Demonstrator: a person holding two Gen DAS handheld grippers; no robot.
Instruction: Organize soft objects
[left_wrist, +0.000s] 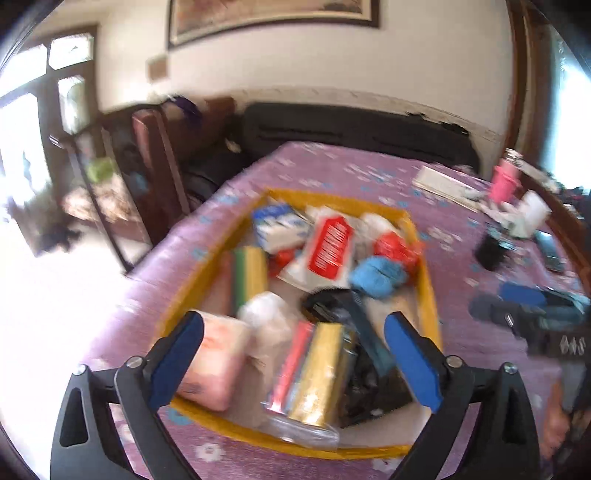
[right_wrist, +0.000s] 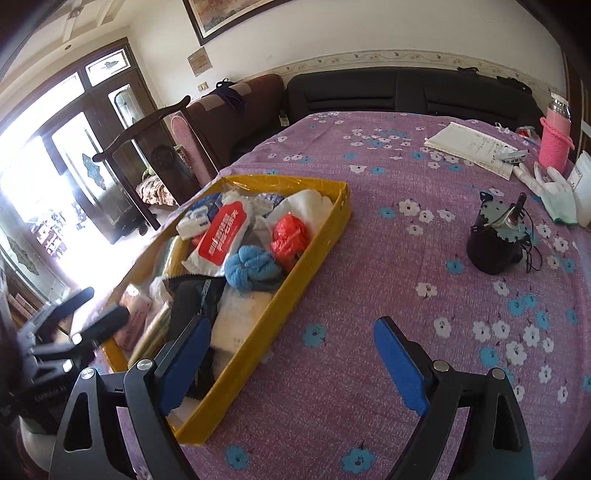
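A yellow tray (left_wrist: 430, 291) (right_wrist: 314, 240) on the purple flowered tablecloth holds several soft items: a blue towel ball (left_wrist: 376, 277) (right_wrist: 251, 269), a red bag (left_wrist: 395, 245) (right_wrist: 290, 236), a white wipes pack with a red label (left_wrist: 328, 245) (right_wrist: 221, 236), a pink pack (left_wrist: 218, 365), a gold packet (left_wrist: 317, 376) and a black cloth (right_wrist: 194, 299). My left gripper (left_wrist: 295, 358) is open and empty above the tray's near end; it also shows in the right wrist view (right_wrist: 98, 310). My right gripper (right_wrist: 295, 362) is open and empty over the cloth beside the tray's right wall.
A black motor (right_wrist: 496, 240) (left_wrist: 491, 251) stands on the table right of the tray. A notebook (right_wrist: 469, 147), a pink bottle (right_wrist: 554, 136) and a white glove (right_wrist: 554, 192) lie at the far right. Chairs (right_wrist: 155, 155) and a dark sofa (right_wrist: 406, 92) stand beyond the table.
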